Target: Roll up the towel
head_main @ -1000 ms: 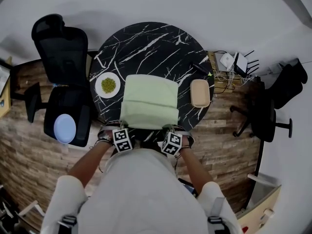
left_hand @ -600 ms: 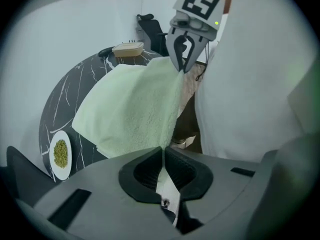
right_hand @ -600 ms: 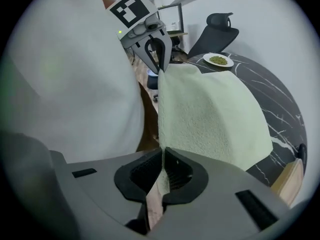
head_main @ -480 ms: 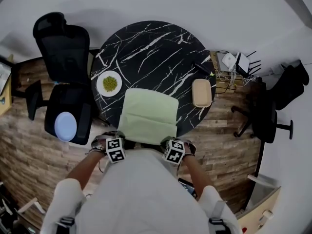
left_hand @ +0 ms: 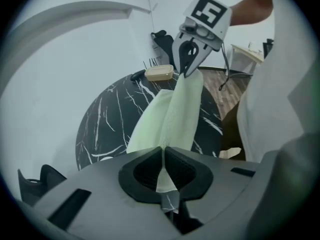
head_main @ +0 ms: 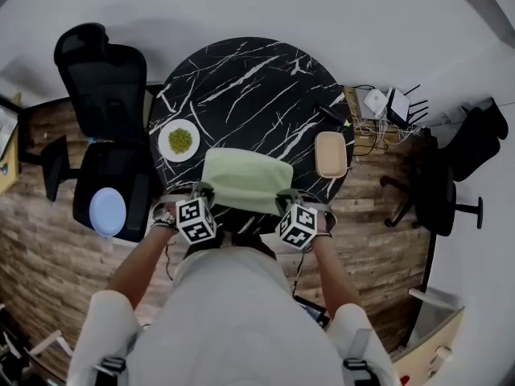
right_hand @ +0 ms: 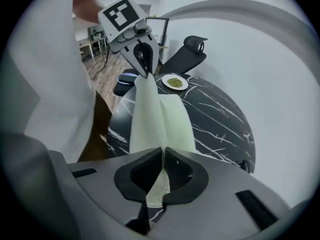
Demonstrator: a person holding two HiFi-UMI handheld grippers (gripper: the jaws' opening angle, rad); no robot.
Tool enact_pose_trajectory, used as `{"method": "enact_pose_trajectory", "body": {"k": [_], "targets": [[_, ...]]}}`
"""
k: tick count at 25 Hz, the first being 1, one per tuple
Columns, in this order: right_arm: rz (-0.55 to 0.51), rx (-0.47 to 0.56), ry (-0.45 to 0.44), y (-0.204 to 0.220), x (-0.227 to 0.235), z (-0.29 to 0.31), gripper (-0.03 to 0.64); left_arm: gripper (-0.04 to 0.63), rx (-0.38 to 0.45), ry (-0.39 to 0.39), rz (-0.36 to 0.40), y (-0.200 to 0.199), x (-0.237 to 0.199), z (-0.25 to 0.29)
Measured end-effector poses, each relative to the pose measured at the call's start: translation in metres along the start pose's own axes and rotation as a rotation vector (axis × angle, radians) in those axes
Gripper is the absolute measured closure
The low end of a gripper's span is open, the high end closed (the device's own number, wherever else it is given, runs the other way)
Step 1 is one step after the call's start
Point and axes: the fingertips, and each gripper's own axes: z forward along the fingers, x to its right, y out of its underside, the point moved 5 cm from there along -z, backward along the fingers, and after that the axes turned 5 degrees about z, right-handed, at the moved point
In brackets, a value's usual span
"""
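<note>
Nearby, green-heaped plate (head_main: 179, 140) left of towel (head_main: 245, 182); beige tray (head_main: 331, 153) right

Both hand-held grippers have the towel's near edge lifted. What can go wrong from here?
1. The left hand-held gripper and right hand-held gripper each pinch only a thin corner of the towel; one may slip out.
2. The plate of green food sits near the towel's left edge; dragged cloth might catch it.
</note>
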Motion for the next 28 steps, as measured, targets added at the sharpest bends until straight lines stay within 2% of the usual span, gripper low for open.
{"method": "enact_pose_trajectory", "body": {"k": [4,11,14,16,17,18,21,24,28], "targets": [[-0.027,0.006,0.108,-0.008,0.028,0.011,0.607,0.580,-0.007,-0.074,-0.018,-0.006,-0.039,0.018],[-0.012,0.023,0.239,-0.013,0.062,0.025,0.607,0.580,-0.016,-0.125,0.005,-0.015,-0.077,0.037],[-0.007,0.018,0.283,-0.014,0.074,0.035,0.603,0.578,-0.033,-0.144,-0.007,-0.015,-0.085,0.049],[0.014,0.027,0.317,-0.016,0.081,0.037,0.529,0.570,-0.040,-0.155,-0.027,-0.015,-0.088,0.056],[0.029,0.038,0.335,-0.017,0.084,0.036,0.505,0.541,-0.037,-0.162,-0.040,-0.015,-0.090,0.057],[0.041,0.053,0.351,-0.019,0.086,0.034,0.502,0.501,-0.031,-0.167,-0.053,-0.015,-0.091,0.056],[0.057,0.078,0.369,-0.020,0.088,0.029,0.502,0.451,-0.015,-0.175,-0.077,-0.014,-0.093,0.053],[0.096,0.083,0.362,-0.013,0.080,0.026,0.499,0.443,0.008,-0.187,-0.119,-0.009,-0.091,0.047],[0.210,0.137,0.375,-0.006,0.067,0.013,0.499,0.443,0.102,-0.220,-0.243,-0.007,-0.086,0.022]]}}
